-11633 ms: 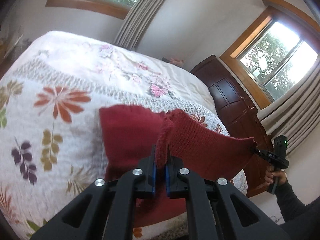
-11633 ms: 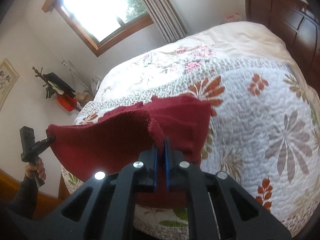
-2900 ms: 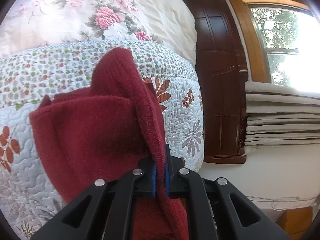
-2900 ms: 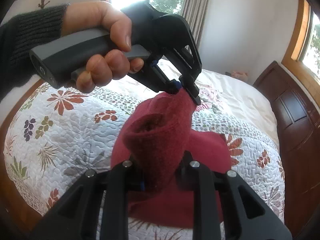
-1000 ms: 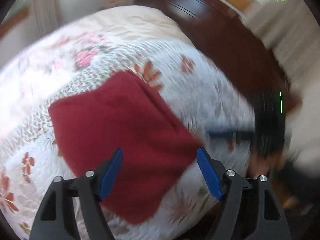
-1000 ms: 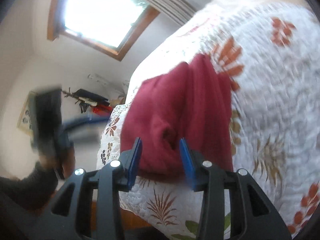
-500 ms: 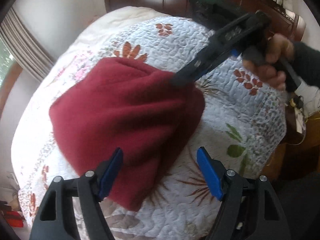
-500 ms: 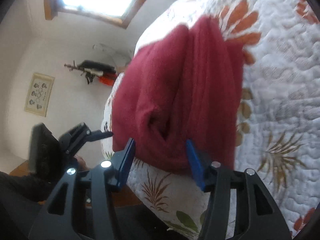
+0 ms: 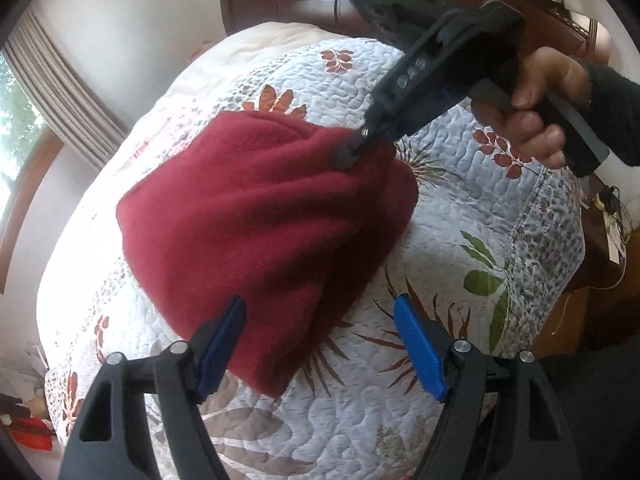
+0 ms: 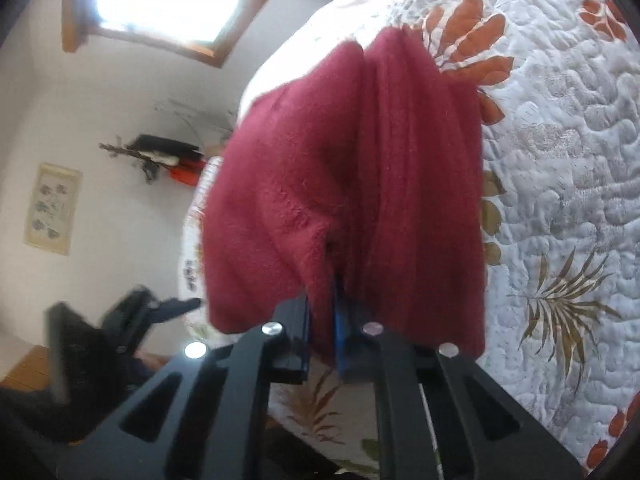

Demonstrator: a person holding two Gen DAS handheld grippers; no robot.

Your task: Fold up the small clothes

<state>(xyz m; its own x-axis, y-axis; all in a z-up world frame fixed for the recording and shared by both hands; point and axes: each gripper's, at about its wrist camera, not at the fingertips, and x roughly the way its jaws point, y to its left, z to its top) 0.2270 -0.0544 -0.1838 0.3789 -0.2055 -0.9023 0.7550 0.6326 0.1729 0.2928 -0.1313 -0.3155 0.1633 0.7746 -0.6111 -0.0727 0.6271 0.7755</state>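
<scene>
Jaws clamped: right gripper (image 10: 322, 334) pinches the red garment's (image 9: 260, 224) edge at its two o'clock corner; left gripper (image 9: 320, 344) gapes wide, empty, at six. Mid-fold; next, probably carry that edge across.

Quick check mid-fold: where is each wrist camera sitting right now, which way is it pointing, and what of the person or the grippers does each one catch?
Left wrist: on the open left gripper, above the bed's near edge, looking down at the red garment on the quilt; shows the right gripper and hand.
Right wrist: on the right gripper, shut on a garment fold, facing along the bed toward a window; the left gripper shows blurred at lower left.
Shared: garment, quilt, the opposite gripper.
</scene>
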